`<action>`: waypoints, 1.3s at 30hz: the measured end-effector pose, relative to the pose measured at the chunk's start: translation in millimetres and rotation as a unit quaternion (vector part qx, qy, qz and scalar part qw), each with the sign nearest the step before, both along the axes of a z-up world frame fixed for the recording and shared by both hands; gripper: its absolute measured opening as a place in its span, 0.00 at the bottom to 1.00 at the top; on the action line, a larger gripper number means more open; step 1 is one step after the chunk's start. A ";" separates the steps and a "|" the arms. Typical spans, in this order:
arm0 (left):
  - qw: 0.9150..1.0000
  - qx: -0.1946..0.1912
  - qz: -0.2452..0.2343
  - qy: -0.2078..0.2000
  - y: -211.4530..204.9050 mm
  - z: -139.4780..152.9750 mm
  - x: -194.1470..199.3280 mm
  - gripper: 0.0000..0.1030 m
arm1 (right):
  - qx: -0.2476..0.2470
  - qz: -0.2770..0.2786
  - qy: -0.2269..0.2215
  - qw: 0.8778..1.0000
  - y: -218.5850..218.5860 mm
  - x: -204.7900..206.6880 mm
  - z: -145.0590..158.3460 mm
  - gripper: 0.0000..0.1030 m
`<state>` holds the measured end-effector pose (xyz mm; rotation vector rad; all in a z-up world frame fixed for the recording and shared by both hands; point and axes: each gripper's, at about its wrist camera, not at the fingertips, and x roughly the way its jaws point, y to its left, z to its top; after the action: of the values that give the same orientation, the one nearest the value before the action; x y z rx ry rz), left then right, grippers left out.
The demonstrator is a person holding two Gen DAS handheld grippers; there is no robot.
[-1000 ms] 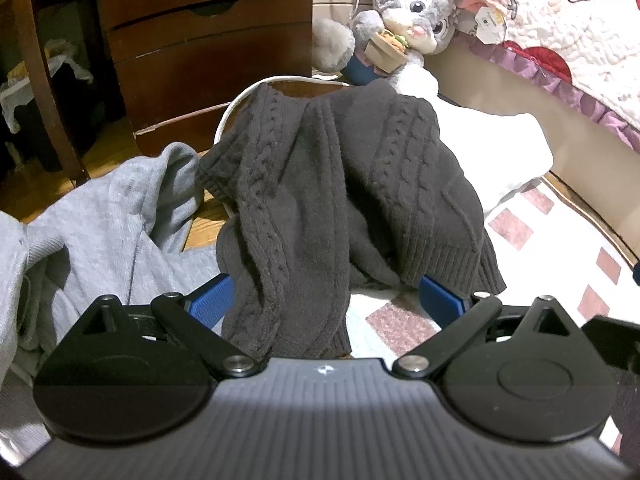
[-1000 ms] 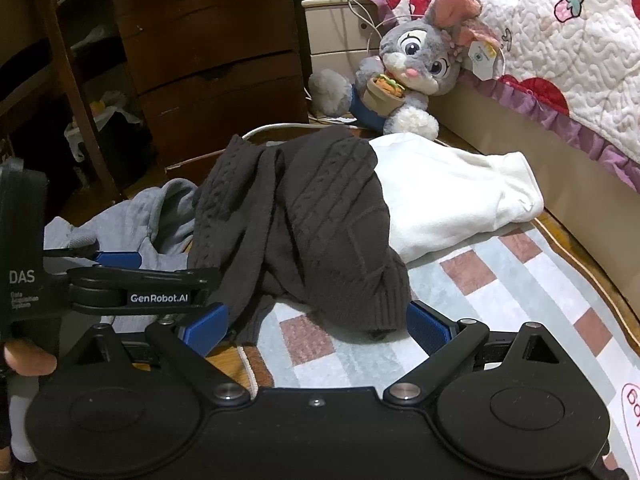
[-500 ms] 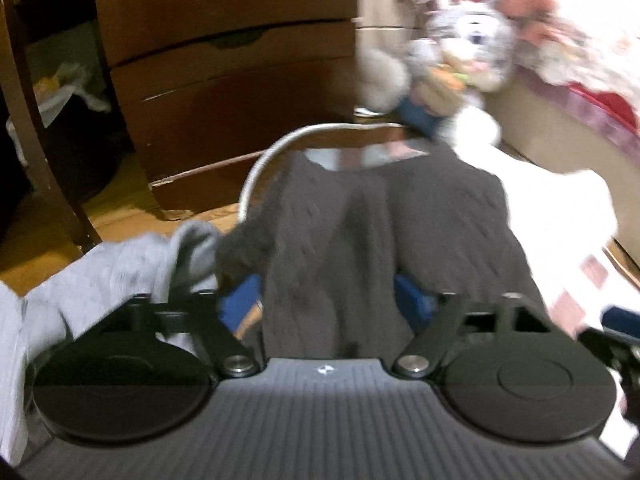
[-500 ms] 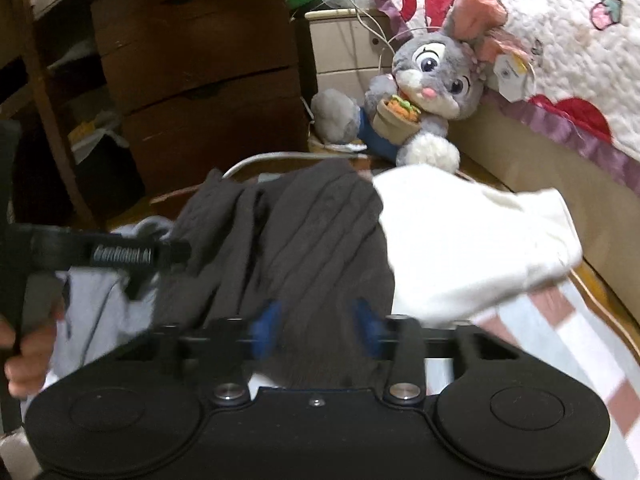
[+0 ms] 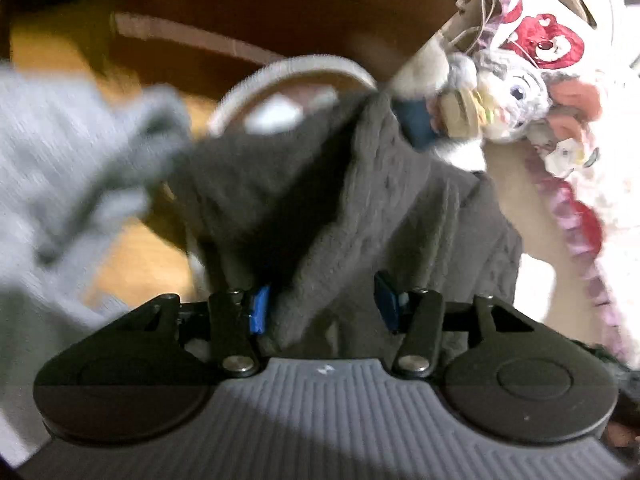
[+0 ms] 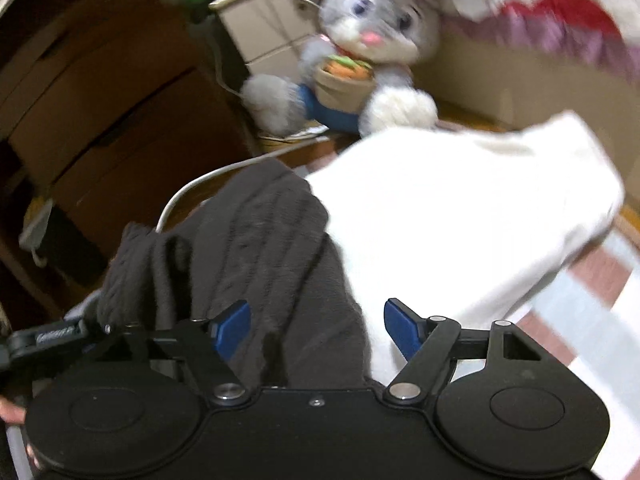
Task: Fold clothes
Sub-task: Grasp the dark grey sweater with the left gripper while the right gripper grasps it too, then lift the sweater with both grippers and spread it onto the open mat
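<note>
Both views are smearing with motion, so the knit pattern and edges of the dark grey sweater (image 5: 384, 208) are hard to read. The body of my left hand-held gripper (image 5: 322, 304) is cutting off the sweater's near end, and the body of my right hand-held gripper (image 6: 316, 332) is doing the same in its own view. The sweater is lying partly over the white garment (image 6: 460, 216), with the light grey garment (image 5: 68, 168) just beside it on the left. The plush rabbit (image 6: 360, 52) is sitting behind, blurred.

Compared with a second ago, both cameras are sitting much closer to the sweater, and it is filling far more of each view. My left jaws have been closing, and a fold of sweater is now bunching between the blue pads (image 5: 258, 308); whether they are truly pinching it I cannot tell. My right jaws have been opening again after narrowing and are standing spread, with sweater fabric between them but clear of the right-hand pad.
</note>
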<state>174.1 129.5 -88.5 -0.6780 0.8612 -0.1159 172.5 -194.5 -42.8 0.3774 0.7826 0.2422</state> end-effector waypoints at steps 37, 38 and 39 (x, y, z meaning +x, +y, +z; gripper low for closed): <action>0.995 -0.019 -0.086 0.038 -42.5 -32.8 -6.8 0.17 | 0.227 0.048 0.075 0.970 51.5 -26.5 -84.3 0.35; 0.994 -0.043 -0.092 0.037 -40.6 -31.8 -7.0 0.16 | 0.243 0.048 0.080 0.965 50.4 -28.9 -81.4 0.27; 0.992 -0.067 -0.099 0.035 -39.1 -29.8 -7.6 0.15 | 0.249 0.052 0.080 0.964 49.9 -32.7 -75.3 0.24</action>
<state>166.5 90.4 -118.3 -0.7241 0.9946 -0.3318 139.8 -144.5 -118.1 0.8391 0.8995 0.5160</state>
